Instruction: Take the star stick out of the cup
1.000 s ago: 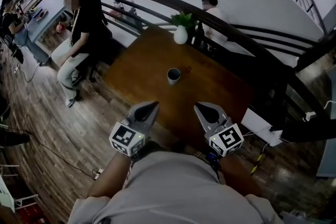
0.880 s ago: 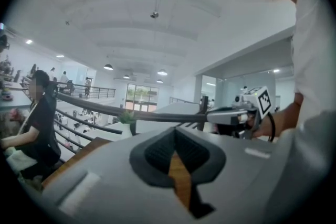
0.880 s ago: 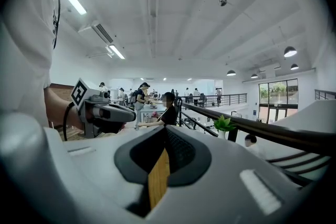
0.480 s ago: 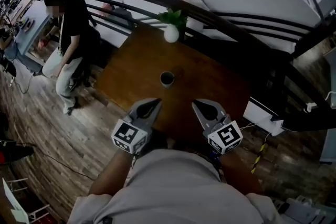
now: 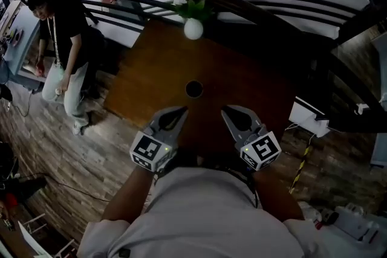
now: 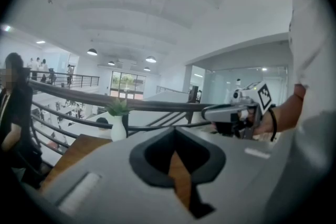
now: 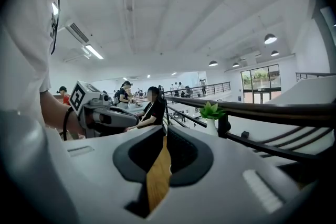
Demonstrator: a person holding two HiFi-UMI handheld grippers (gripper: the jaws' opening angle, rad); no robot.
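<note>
A dark cup (image 5: 194, 89) stands near the middle of the brown table (image 5: 151, 69) in the head view. I cannot make out a star stick in or beside it. My left gripper (image 5: 179, 110) and right gripper (image 5: 227, 110) hover side by side at the table's near edge, a short way before the cup. Both are shut with nothing between the jaws. In the left gripper view the left gripper (image 6: 175, 131) points toward the railing, with the right gripper (image 6: 210, 112) beside it. The right gripper (image 7: 164, 132) shows the same. The cup is hidden in both gripper views.
A white vase with a green plant (image 5: 193, 27) stands at the table's far edge against a dark curved railing (image 5: 260, 6). A person in black (image 5: 60, 27) stands on the wooden floor at the left. A white box (image 5: 308, 119) lies right of the table.
The head view has tilted further down, so the cup and table sit lower and nearer. The person at the left has moved. Both grippers stay shut in about the same place.
</note>
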